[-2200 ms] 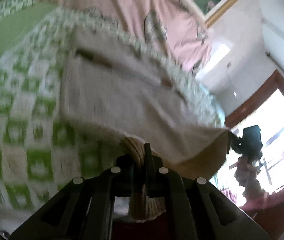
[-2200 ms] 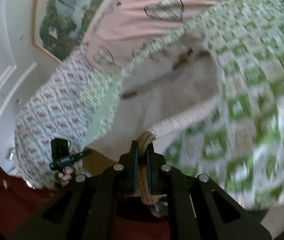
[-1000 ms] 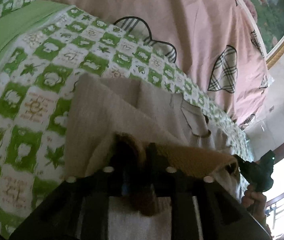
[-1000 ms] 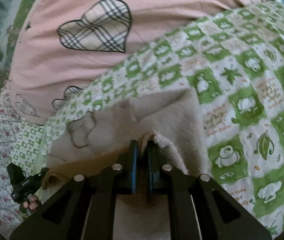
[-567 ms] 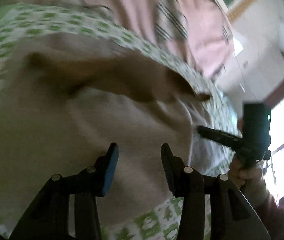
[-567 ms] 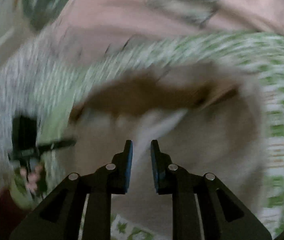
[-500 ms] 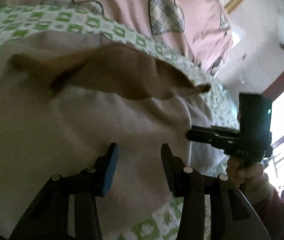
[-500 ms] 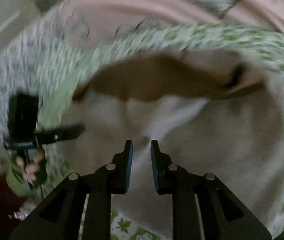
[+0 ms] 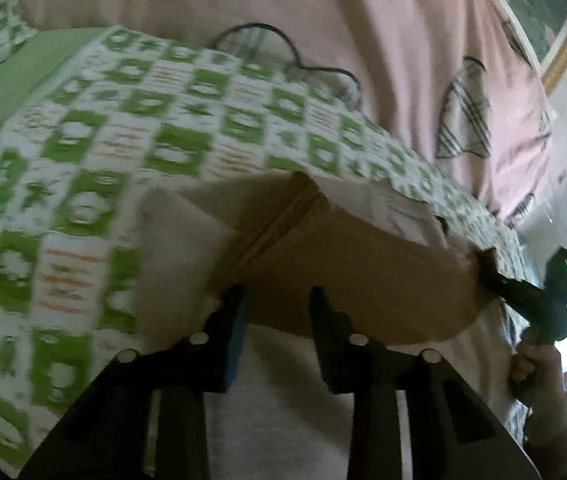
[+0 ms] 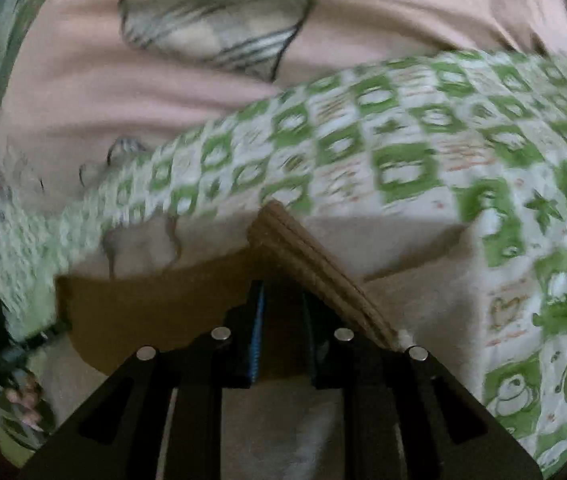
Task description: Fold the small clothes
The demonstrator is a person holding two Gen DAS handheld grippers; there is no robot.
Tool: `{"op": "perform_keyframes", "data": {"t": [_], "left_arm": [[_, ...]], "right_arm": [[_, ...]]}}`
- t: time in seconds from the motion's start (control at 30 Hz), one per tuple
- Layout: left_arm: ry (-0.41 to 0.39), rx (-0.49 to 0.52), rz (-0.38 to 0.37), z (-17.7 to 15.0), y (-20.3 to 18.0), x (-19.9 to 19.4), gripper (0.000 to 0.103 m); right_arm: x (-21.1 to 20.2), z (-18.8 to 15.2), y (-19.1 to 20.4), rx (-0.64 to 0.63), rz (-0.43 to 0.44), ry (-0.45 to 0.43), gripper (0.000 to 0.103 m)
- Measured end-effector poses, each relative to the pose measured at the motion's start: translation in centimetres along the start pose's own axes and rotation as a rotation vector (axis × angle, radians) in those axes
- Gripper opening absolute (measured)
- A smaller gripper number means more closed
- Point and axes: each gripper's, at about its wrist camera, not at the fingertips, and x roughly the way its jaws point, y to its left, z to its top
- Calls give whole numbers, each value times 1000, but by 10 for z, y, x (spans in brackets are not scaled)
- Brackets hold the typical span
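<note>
beige garment lies on green-checked quilt, brown ribbed hem turned up across the front. left gripper sits at the hem's left end, jaws just narrowed, cloth in the gap; grip cannot be told. right gripper at the right end, jaws narrowly parted, cloth between. pink heart-print bedding behind.
</note>
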Motion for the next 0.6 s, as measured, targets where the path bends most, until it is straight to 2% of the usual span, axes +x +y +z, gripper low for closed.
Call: {"op": "perform_keyframes", "data": {"t": [0.1, 0.2, 0.37, 0.5, 0.53, 0.6], "left_arm": [[-20, -38, -5, -5, 6, -7, 26], [-41, -51, 17, -18, 4, -24, 29], [-69, -102, 38, -42, 8, -50, 32], [-92, -139, 15, -58, 4, -71, 38], [-97, -141, 11, -61, 2, -73, 41], [-107, -128, 21, -66, -5, -78, 44]], "right_arm": [[-20, -8, -7, 17, -51, -51, 19], [-32, -16, -2, 30, -7, -36, 19], [-50, -46, 30, -52, 46, -13, 21], [-42, -63, 63, -134, 115, 55, 22], [-38, -65, 73, -157, 128, 67, 23], [-30, -67, 90, -204, 126, 83, 41]]}}
